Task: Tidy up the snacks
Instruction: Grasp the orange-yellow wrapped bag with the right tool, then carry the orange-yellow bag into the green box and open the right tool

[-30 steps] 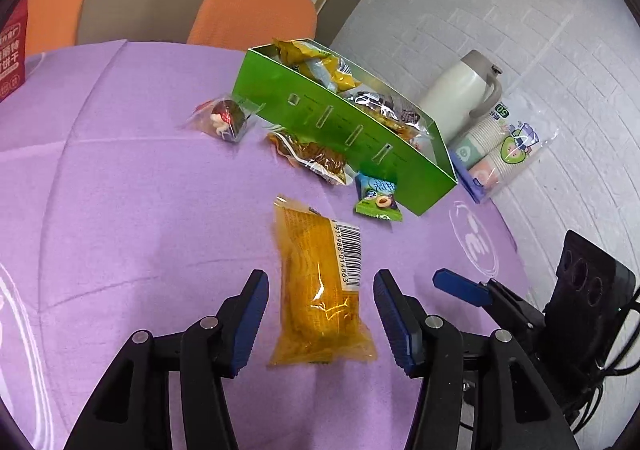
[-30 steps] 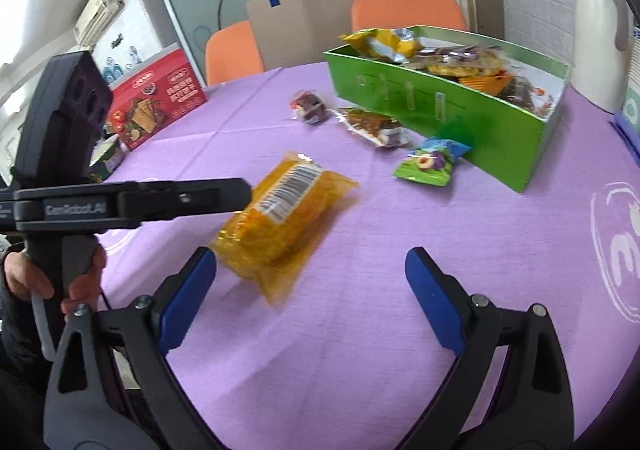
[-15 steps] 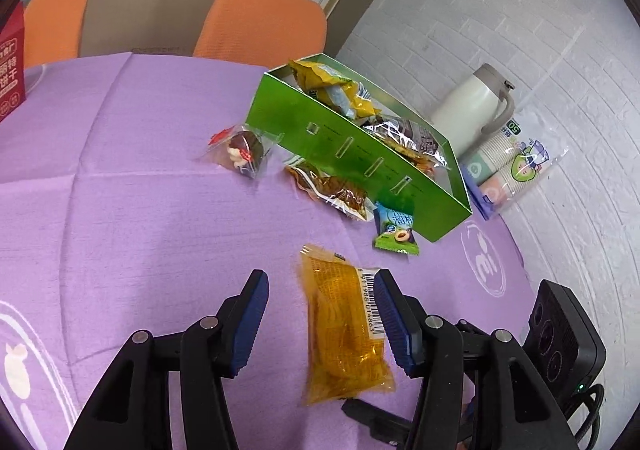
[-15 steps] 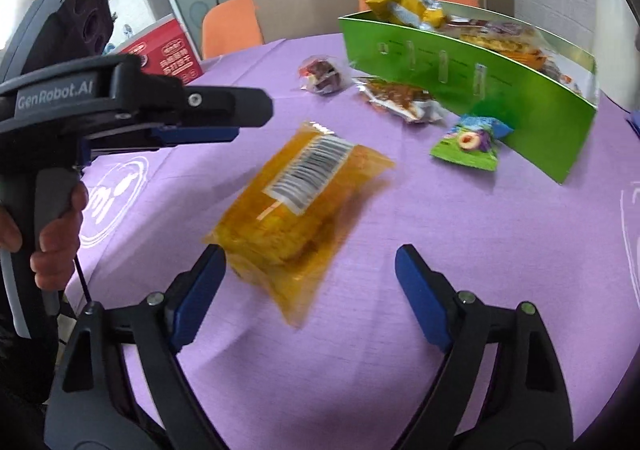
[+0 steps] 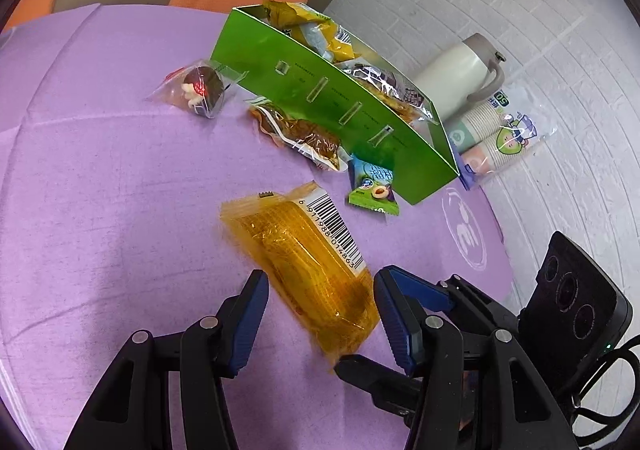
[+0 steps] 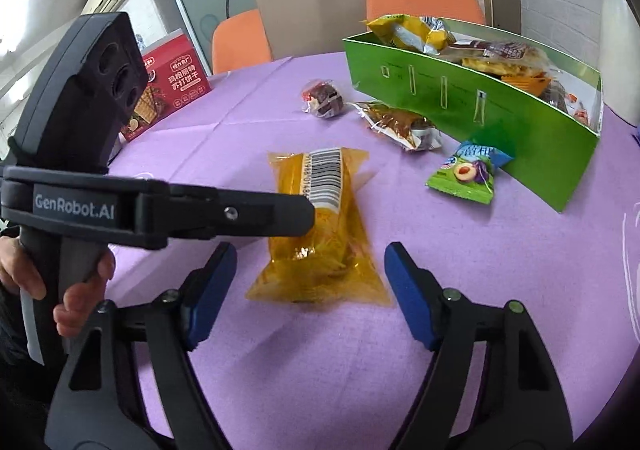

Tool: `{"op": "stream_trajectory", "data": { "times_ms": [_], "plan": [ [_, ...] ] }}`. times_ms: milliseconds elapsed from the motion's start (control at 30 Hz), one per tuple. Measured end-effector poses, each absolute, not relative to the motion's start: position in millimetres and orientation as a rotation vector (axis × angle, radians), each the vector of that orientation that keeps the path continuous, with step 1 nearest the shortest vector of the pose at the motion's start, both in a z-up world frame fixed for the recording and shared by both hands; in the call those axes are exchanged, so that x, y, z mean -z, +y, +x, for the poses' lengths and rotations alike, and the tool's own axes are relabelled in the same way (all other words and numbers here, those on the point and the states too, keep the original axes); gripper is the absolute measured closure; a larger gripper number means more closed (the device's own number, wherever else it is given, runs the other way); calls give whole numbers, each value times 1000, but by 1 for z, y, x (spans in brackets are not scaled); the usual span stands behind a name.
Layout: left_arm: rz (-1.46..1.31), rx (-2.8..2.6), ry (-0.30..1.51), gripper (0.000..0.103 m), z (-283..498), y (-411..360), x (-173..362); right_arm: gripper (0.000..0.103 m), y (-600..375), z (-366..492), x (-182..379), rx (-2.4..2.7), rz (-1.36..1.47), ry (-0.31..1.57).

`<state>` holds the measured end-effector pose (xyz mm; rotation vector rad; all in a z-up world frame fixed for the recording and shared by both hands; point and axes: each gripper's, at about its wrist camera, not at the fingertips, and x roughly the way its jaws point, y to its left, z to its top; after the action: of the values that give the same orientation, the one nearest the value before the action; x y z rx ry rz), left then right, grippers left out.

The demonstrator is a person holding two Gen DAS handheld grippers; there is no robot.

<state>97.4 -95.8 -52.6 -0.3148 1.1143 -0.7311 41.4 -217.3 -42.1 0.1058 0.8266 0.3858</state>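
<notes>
A yellow snack packet with a barcode [image 5: 304, 262] [image 6: 320, 234] lies flat on the purple tablecloth. My left gripper [image 5: 320, 310] straddles its near end from one side, open, with a small gap at each pad. One of its fingers [image 6: 240, 210] reaches across the packet in the right wrist view. My right gripper [image 6: 308, 286] comes from the other side. Its jaws are closing with the packet's end between them, and the pads stand clear of it. The green snack box [image 5: 340, 106] [image 6: 460, 102] stands behind, holding several packets.
In front of the box lie a green plum packet [image 5: 374, 194] [image 6: 466, 174], a brown snack packet [image 5: 304, 134] [image 6: 400, 122] and a clear-wrapped dark sweet [image 5: 200, 88] [image 6: 324, 98]. A thermos [image 5: 460, 66] and sleeved paper cups [image 5: 496, 130] stand by the wall. A red biscuit box [image 6: 168, 82] stands far left.
Both grippers have come in lower over the yellow packet. The right gripper's jaws have narrowed around its near end. The packet looks turned in both views.
</notes>
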Motion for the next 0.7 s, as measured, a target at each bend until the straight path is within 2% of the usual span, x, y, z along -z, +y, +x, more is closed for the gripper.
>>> {"op": "stream_trajectory", "data": {
  "times_ms": [200, 300, 700],
  "plan": [
    [-345, 744, 1114, 48, 97, -106, 61, 47, -217, 46, 49, -375, 122, 849],
    [-321, 743, 1095, 52, 94, -116, 56, 53, -221, 42, 45, -363, 135, 837],
    [-246, 843, 945, 53, 93, -158, -11, 54, -261, 31, -18, -260, 123, 649]
  ]
}}
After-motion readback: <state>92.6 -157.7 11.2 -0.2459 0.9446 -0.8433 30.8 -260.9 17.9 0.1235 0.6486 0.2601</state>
